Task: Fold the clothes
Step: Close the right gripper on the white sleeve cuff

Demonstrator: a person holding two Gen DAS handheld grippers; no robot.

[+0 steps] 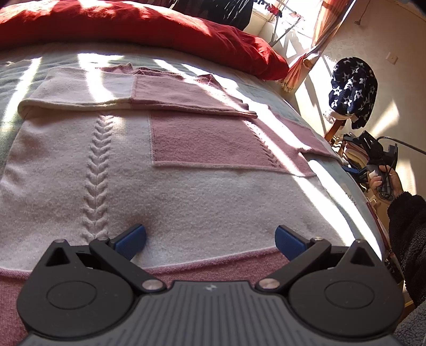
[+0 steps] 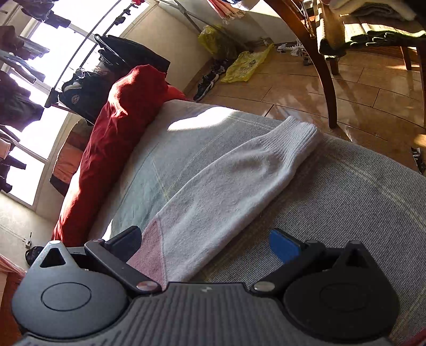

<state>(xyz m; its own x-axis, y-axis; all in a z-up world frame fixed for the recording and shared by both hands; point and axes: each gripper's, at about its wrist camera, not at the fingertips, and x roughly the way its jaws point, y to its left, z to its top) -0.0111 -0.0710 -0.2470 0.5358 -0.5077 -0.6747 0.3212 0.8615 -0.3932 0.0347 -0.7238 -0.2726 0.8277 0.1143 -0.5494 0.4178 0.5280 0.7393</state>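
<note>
Two blue fingers (image 1: 131, 239) of the left gripper (image 1: 210, 239) gape wide, holding nothing, low over a pink-and-white sweater (image 1: 165, 170) spread flat on the bed (image 1: 330, 170), one sleeve folded across its chest. From the right wrist, the right gripper (image 2: 210, 244) stands equally wide, empty, astride the other sleeve (image 2: 229, 183) on the grey cover.

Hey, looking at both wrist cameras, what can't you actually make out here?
- Left wrist view: sweater hem, hidden behind the left gripper body.
- Right wrist view: sleeve shoulder end, hidden by the right gripper body; sweater body out of frame.
- Window: blown out by sunlight.
</note>
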